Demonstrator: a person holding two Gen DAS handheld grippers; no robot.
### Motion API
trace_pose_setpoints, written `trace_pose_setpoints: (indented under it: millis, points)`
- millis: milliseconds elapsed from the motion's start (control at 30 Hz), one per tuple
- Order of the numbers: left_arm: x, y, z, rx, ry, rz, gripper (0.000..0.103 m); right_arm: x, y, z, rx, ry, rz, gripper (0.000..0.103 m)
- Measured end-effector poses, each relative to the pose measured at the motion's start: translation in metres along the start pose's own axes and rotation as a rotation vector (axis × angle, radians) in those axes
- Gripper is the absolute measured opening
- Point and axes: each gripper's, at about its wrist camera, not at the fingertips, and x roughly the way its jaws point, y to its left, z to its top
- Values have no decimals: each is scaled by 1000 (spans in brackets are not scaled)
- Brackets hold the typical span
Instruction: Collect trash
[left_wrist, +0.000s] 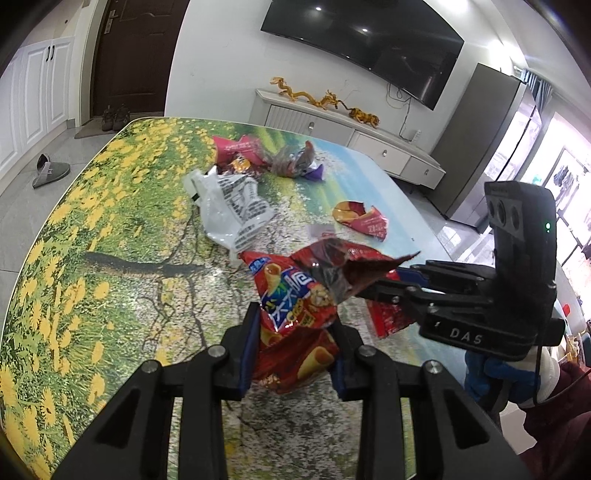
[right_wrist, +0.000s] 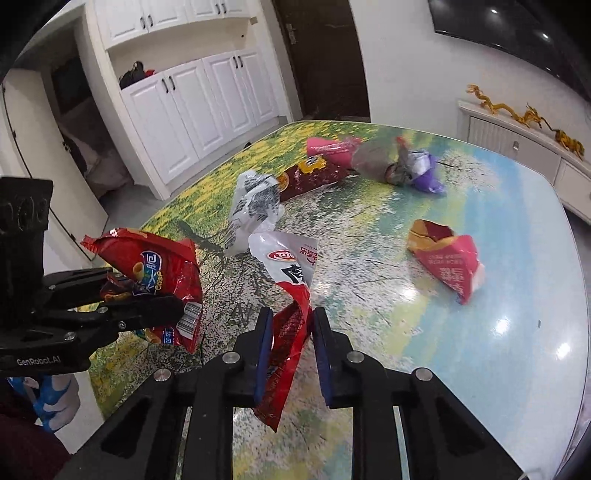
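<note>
Pickup step: left claw (left_wrist: 295, 325) clamps red snack bag (left_wrist: 291, 295), right claw (right_wrist: 291, 332) pinches red-white wrapper (right_wrist: 291, 295), both lifted over the surface's (right_wrist: 480, 332) near edge; next, bin them, then remaining wrappers.

So the red snack bag (left_wrist: 291, 295) with the blue logo is hanging crumpled in the left claw (left_wrist: 295, 332), lifted off the tabletop (right_wrist: 498, 314). A red-and-white wrapper (right_wrist: 291, 295) is dangling upright between the right claw (right_wrist: 291, 332) pads, which are pinching it. Still lying on the tabletop: a crinkled white plastic bag (left_wrist: 232, 206) with black print sitting mid-table, a folded pink-red packet (right_wrist: 447, 258) with a yellow end lying off to the right, and a pile at the far end, with a pink packet (right_wrist: 328, 147), a dark red bag (right_wrist: 314, 177) and a purple-silver wrapper (right_wrist: 417, 171) bunching together.
</note>
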Motion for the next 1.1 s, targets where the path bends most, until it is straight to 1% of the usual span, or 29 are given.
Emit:
trace_pose_setpoints:
  millis: [167,233,300,400,500,667,700,800,867,900,1000,1033,1100]
  points:
    - [1,-16,11,17,2,-23,31,-29,-20,-4,83,-67,5,20]
    - [2,-27,20,37,5,-41,31,-47,-31,-6,115,-110,-6,20]
    - [6,-40,31,64,9,-60,31,-68,-44,-9,141,-154,-29,20]
    - [15,-69,51,131,1,-89,31,-103,-70,-13,199,-229,-62,20]
    - [31,-104,73,191,1,-140,31,-139,-103,-21,251,-293,-144,20]
    - [71,-179,99,307,25,-227,31,-185,-157,-48,346,-351,-272,20]
    - [83,-198,103,332,39,-254,31,-195,-173,-58,380,-358,-308,20]
    - [116,-248,109,392,82,-309,31,-213,-209,-81,468,-373,-371,20]
    - [136,-277,112,423,106,-335,31,-223,-237,-100,530,-374,-423,20]
    - [151,-294,113,437,126,-352,31,-227,-244,-107,552,-373,-435,20]
    - [187,-331,112,455,185,-385,31,-227,-278,-130,642,-357,-465,20]
    - [199,-342,111,461,203,-393,31,-224,-291,-139,676,-347,-468,20]
    - [222,-363,109,468,232,-405,31,-222,-305,-150,716,-336,-472,20]
